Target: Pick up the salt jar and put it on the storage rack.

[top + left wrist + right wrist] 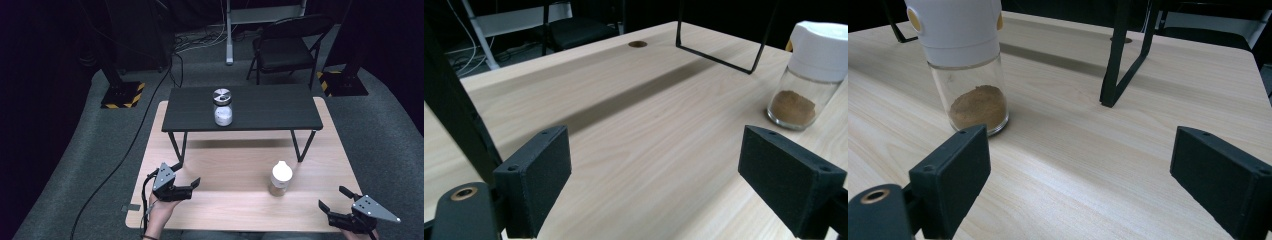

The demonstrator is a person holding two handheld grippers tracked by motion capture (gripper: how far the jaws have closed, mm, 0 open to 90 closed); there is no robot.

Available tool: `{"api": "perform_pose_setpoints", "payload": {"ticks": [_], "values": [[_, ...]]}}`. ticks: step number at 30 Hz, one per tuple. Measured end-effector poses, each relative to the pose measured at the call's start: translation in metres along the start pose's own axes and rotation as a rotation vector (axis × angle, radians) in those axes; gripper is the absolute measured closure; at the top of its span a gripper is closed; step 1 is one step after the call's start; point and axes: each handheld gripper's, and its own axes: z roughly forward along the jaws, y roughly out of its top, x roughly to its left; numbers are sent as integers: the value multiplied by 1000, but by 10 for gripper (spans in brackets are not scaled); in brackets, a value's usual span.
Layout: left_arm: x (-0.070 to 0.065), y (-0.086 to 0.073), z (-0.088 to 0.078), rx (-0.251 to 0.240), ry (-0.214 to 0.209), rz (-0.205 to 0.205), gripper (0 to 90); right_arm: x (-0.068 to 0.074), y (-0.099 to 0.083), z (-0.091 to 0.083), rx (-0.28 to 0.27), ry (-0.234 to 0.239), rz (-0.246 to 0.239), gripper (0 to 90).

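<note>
The counter [240, 200] in front of me is pale wood with a visible grain, and on its far half stands one low black stand [260, 107] on thin bent-rod legs. Beyond it on the grey floor sits one black folding chair [287, 47]. There are two jars. The one I am working toward is the spice jar [280, 179], which stands upright on the bare counter between my two claws, in front of the stand's right leg and nearer my right claw. It is clear glass with a tall white cap that has small yellow round marks on its sides, and a low heap of brown powder lies at the bottom. The second jar [222, 106] stands on top of the stand, clear glass with a shiny metal lid and white contents low down. My left claw [187, 176] hangs low over the near left part of the counter, released, its two pads well apart with bare wood between them. My right claw [331, 199] waits at the near right edge, likewise released and grasping nothing, the spice jar just beyond its left pad.
</note>
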Motion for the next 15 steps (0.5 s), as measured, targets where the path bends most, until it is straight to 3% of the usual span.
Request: {"api": "perform_pose_setpoints", "payload": {"ticks": [8, 15], "values": [[-6, -20, -10, 12, 3, -7, 129, 0, 0, 1, 2, 1, -1, 78], [-7, -25, -13, 35, 16, -7, 128, 0, 0, 0, 1, 2, -1, 78]]}}
